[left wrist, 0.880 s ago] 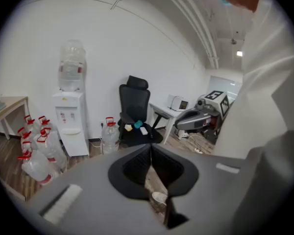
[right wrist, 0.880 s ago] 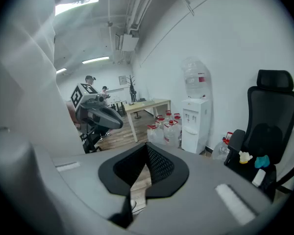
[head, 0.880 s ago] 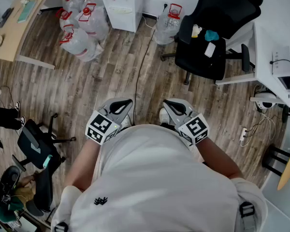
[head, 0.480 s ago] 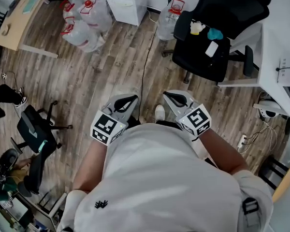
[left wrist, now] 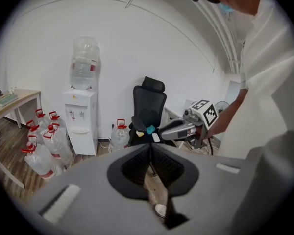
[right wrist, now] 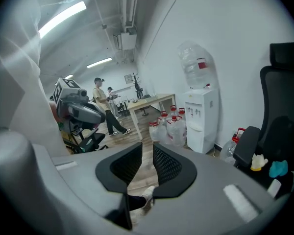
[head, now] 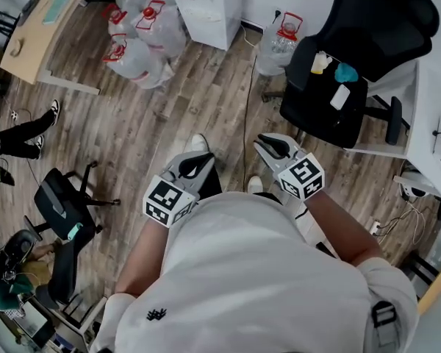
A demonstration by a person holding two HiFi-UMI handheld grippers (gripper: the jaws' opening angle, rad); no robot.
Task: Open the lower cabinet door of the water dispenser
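Water jugs point(head: 143, 39) stand far ahead and left of the left gripper point(head: 204, 157); its fingers point(left wrist: 137, 165) are pressed together on nothing, above the wooden floor point(head: 169, 116); the water dispenser point(head: 206, 6) stands at the wall well ahead of both pairs of fingers, its lower cabinet door point(left wrist: 82, 142) apparently shut; the right gripper point(head: 264, 143) has its fingers point(right wrist: 169, 166) slightly spread, empty; an office chair point(head: 353, 57) sits ahead to their right.

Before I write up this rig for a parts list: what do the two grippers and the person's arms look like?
The left gripper and the right gripper have pale grey shells with black textured pads. Each carries a white cube printed with black square markers. The person wears a white short-sleeved T-shirt with a small black logo.
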